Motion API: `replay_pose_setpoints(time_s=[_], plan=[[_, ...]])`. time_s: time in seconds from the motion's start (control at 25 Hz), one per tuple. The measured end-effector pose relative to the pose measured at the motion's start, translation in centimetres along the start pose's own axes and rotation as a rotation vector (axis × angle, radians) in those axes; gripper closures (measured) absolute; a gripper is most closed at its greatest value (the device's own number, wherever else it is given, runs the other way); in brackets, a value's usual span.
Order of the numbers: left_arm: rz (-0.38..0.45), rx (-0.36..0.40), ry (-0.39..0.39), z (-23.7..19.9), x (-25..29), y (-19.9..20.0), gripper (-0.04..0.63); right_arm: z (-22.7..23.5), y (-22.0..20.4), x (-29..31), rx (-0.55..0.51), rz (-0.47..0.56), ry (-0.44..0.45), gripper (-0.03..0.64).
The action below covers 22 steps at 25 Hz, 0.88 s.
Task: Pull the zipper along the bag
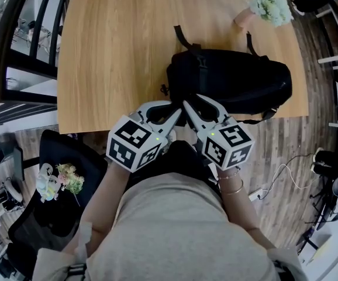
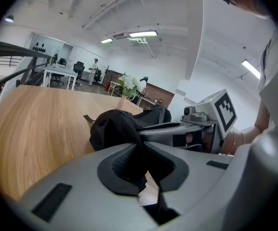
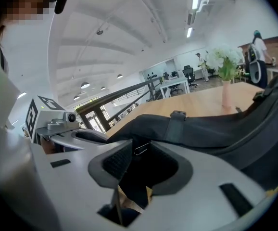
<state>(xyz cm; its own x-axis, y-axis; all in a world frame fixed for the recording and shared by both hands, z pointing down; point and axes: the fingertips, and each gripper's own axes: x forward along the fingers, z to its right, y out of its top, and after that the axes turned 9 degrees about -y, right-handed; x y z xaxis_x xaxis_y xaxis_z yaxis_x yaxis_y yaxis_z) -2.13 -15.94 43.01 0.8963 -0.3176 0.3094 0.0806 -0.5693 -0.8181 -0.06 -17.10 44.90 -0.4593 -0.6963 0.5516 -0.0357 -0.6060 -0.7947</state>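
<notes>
1. Head view: the black bag (image 1: 233, 81) lies on its side at the near edge of a pale wood table (image 1: 116, 51). Both tools meet at its near left end. The left gripper (image 1: 175, 113) and the right gripper (image 1: 190, 111) come in with tips crossing close together. White flowers (image 1: 268, 2) stand at the far right corner. A dark railing (image 1: 17, 40) runs past the table's left side, and the floor (image 1: 280, 148) is wood plank. A black chair (image 1: 52, 180) sits down left with a small bouquet (image 1: 69, 179) on it.

2. Left gripper view: the left gripper (image 2: 140, 147) is clenched, with a fold of the bag (image 2: 112, 126) pinched between its dark pads. The tabletop (image 2: 38, 124) spreads away to the left, bare wood. The right gripper (image 2: 196, 129) comes in from the right, just beside. It is a big white room, with strip lights (image 2: 143, 33) on the ceiling and desks (image 2: 59, 73) far back.

3. Right gripper view: the right gripper (image 3: 140, 154) has its jaws spread wide. The bag (image 3: 211, 124) fills the gap, and a small metal pull (image 3: 141, 148) sits between the tips with the pads standing off it. The table (image 3: 196, 102) runs beyond, and a pink vase (image 3: 225, 97) holds the flowers (image 3: 224, 59). The railing (image 3: 124, 97) is behind, and the left gripper (image 3: 62, 126) is at the left.
</notes>
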Motion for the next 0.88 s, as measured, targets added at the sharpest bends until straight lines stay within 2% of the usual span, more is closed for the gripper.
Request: replay_pose_setpoints(time_s=[0.16,0.24,0.56,0.88], plan=[[0.004,-0.017,-0.021,0.1,0.0,-0.1,0.551,0.0,0.3,-0.3,-0.095,0.016,-0.067,0.497],[0.002,-0.017,-0.035,0.2,0.1,-0.1,0.551,0.1,0.2,-0.5,-0.109,0.017,-0.082,0.499],[0.006,-0.021,-0.054,0.4,0.3,-0.1,0.549,1.0,-0.2,-1.2,-0.062,0.011,-0.124,0.523],[0.002,-0.015,-0.057,0.4,0.3,0.0,0.551,1.9,-0.3,-1.9,-0.052,0.015,-0.183,0.601]])
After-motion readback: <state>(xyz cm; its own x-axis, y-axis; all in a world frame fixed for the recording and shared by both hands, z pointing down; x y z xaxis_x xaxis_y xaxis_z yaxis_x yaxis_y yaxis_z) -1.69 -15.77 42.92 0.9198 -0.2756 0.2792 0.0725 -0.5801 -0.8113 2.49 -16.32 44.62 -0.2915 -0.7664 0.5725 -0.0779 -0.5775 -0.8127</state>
